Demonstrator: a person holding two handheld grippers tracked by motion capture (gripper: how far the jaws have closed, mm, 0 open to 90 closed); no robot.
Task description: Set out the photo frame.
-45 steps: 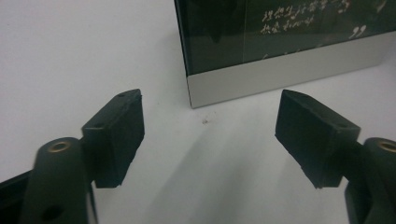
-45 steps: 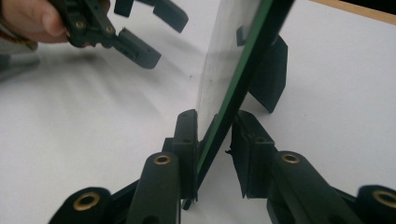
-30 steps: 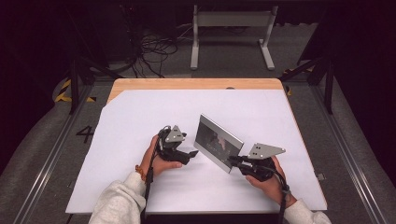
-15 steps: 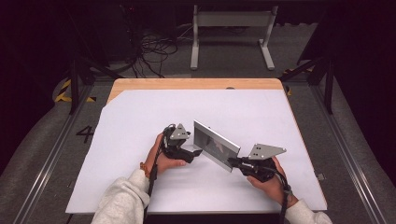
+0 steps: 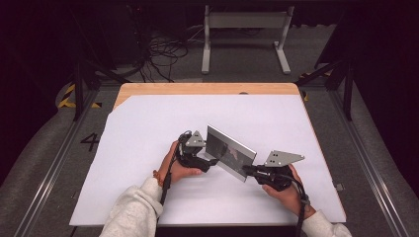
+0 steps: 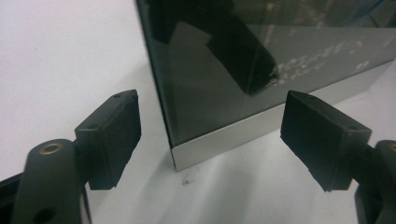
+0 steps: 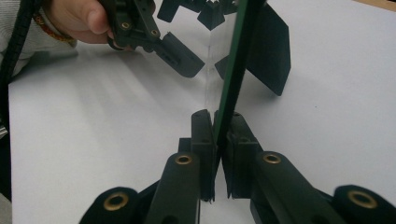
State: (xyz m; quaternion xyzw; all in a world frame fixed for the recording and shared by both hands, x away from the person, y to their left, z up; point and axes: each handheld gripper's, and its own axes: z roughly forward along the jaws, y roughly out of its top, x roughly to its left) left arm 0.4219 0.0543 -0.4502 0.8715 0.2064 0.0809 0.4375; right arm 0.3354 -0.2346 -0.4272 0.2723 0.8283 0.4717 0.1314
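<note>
Near the middle of the high view, a thin dark glass panel (image 5: 230, 153) with a silvery edge stood upright on its long edge on the white-covered desk (image 5: 148, 123), running diagonally from upper left to lower right.

The right gripper (image 5: 248, 170), at the lower right of that view, was clenched on the panel's lower-right end. In the right gripper view its 2 fingers (image 7: 201, 135) pressed flat against both faces of the panel (image 7: 236, 65), which rose edge-on from between them toward the top of the frame. The person's right hand (image 5: 286, 190) wrapped the gripper's body.

The left gripper (image 5: 210, 160) sat just left of the panel's upper-left end, held in the left hand (image 5: 175, 165). In the left gripper view its fingers (image 6: 114, 133) were spread wide, 1 at the lower left and 1 at the lower right of the frame, with the panel's near corner (image 6: 210, 112) and silvery bottom strip between them; neither finger touched the glass. The dark face reflected 1 finger. From the right gripper view, this released gripper (image 7: 205, 67) appeared at the upper left, close to the panel.
</note>
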